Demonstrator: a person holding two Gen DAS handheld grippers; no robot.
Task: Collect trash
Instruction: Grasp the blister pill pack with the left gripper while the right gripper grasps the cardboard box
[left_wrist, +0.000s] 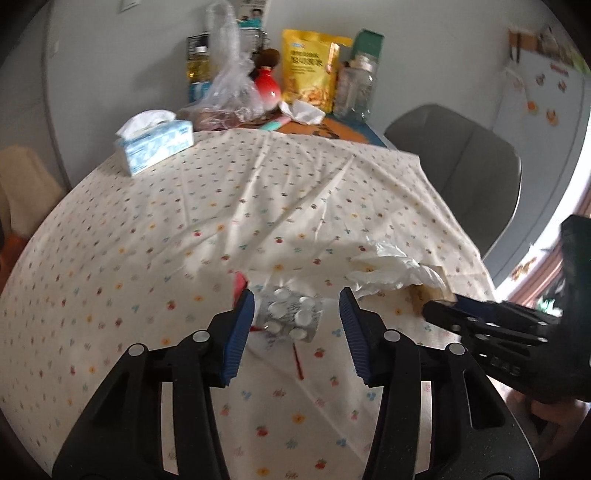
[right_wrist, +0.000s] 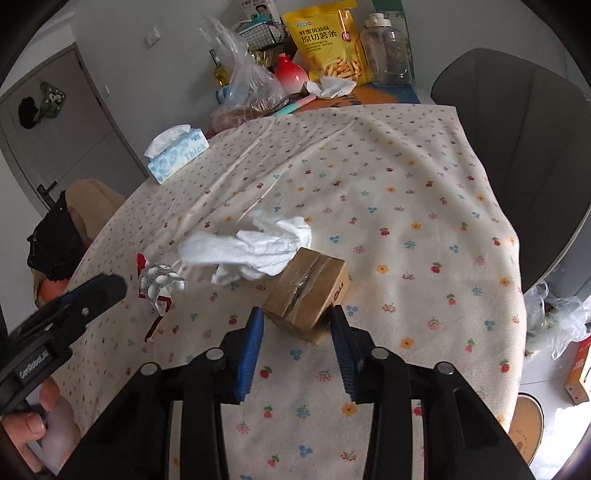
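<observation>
Right wrist view shows the right gripper (right_wrist: 297, 319) with its pads half-spread around the small cardboard box (right_wrist: 308, 295) without clearly pinching it, so the box may skid, while the left gripper (left_wrist: 297, 301) seems to straddle the blister pack (left_wrist: 291, 314) loosely, crumpled tissue (right_wrist: 255, 247) beyond.
</observation>
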